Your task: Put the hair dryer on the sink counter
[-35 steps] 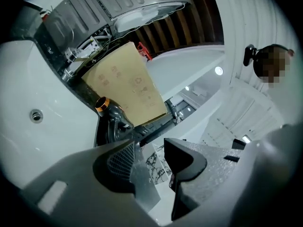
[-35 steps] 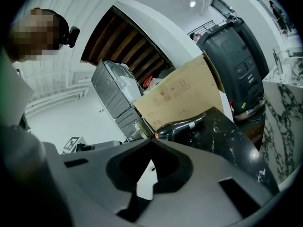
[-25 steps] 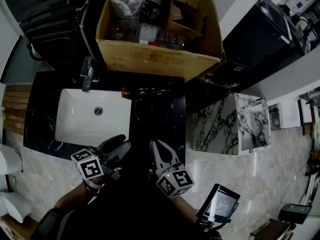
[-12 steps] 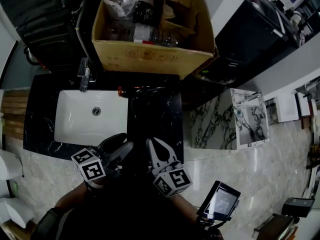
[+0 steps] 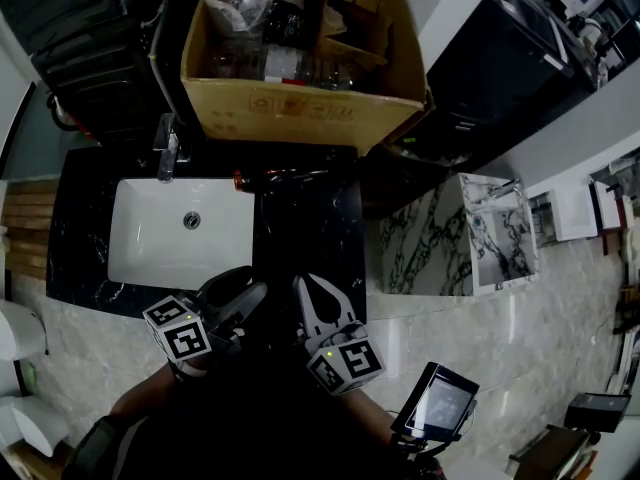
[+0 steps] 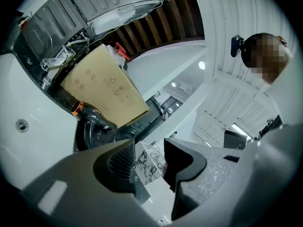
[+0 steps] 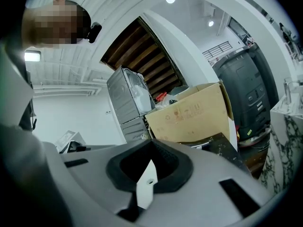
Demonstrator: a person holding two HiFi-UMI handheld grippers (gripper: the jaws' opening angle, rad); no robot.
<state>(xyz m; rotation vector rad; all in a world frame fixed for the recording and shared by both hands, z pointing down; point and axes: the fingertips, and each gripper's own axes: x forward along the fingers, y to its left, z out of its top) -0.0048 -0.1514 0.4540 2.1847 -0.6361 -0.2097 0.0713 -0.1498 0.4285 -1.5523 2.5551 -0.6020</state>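
Left gripper (image 6: 147,162) jaws stand apart and empty, right gripper (image 5: 308,293) jaws pressed together on nothing, both at the front edge of the black sink counter (image 5: 310,230), whose white basin (image 5: 150,240) sits left of the hair dryer (image 5: 275,178) lying along the rear edge.

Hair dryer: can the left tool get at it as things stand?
Probably yes. The hair dryer lies exposed on the black counter before the cardboard box, and bare counter separates it from the left tool, whose jaws stand apart and empty.
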